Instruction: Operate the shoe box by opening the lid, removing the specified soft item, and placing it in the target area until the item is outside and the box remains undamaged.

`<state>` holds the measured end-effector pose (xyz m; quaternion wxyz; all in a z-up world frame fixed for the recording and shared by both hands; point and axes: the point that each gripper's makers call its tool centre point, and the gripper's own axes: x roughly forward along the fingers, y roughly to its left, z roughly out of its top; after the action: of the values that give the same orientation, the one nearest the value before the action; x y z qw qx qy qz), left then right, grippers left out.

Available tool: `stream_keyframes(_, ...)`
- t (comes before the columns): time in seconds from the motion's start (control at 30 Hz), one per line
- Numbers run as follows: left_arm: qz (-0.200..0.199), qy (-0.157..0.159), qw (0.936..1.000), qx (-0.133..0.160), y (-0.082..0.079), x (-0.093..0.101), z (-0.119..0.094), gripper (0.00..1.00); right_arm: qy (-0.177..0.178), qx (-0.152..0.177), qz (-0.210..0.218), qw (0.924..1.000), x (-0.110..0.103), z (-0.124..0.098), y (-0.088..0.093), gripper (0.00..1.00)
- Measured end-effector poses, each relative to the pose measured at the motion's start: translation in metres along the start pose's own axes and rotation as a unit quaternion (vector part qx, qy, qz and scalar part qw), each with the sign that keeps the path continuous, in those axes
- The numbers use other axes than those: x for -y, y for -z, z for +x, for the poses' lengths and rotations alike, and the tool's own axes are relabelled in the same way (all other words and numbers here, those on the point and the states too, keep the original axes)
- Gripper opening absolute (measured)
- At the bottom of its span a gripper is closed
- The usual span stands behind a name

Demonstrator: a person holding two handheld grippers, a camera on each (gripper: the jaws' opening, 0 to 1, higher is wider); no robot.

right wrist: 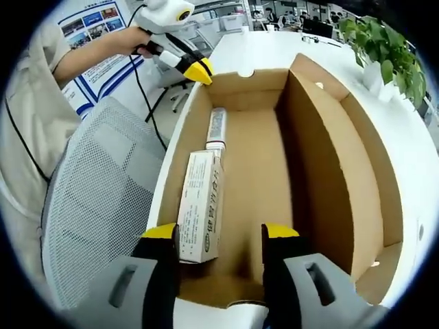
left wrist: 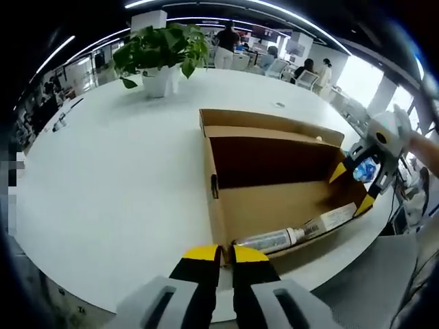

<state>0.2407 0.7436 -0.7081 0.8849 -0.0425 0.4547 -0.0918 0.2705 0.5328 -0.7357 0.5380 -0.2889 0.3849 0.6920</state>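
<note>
The brown cardboard shoe box (left wrist: 226, 205) lies open on the white table, its lid (left wrist: 271, 122) folded back along the far long side. Inside lie a silvery tube (left wrist: 271, 240) and a white carton (left wrist: 330, 219), end to end. My left gripper (left wrist: 227, 254) is shut and holds nothing, its yellow tips just outside the box's near short wall. My right gripper (right wrist: 221, 233) is open at the opposite end of the box (right wrist: 254, 171), and the carton (right wrist: 200, 205) ends close to its left jaw. The tube (right wrist: 217, 127) lies beyond. The right gripper (left wrist: 352, 188) shows open over the far end.
A potted plant (left wrist: 161, 55) stands at the back of the round table (left wrist: 123, 171). A grey mesh chair (right wrist: 103, 199) is beside the box's long side. A person's arm (right wrist: 89, 55) holds the left gripper (right wrist: 199, 68). People sit in the office behind.
</note>
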Motion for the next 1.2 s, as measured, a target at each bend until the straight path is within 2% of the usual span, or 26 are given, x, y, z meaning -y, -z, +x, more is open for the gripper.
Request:
stream_keyframes(0.27, 0.001, -0.001, 1.0000, 0.002, 0.000, 0.000, 0.000, 0.06, 0.013, -0.003, -0.001, 0.9999, 0.006, -0.009, 0.005, 0.38)
stream_keyframes(0.4, 0.001, -0.001, 1.0000, 0.002, 0.000, 0.000, 0.000, 0.06, 0.005, 0.010, 0.003, 0.9999, 0.001, -0.010, -0.001, 0.38)
stream_keyframes(0.7, -0.004, 0.001, 1.0000, 0.005, 0.000, 0.000, 0.000, 0.05, -0.004, -0.003, -0.014, 0.9999, -0.010, 0.006, -0.003, 0.33)
stream_keyframes(0.97, -0.008, 0.001, 0.9999, 0.008, 0.000, 0.000, 0.000, 0.05, 0.007, -0.012, -0.021, 0.9997, -0.009, 0.010, -0.002, 0.18)
stream_keyframes(1.2, -0.010, 0.001, 0.9999, 0.011, 0.000, 0.000, 0.000, 0.05, 0.018, -0.015, -0.017, 0.9996, -0.008, 0.010, -0.002, 0.17)
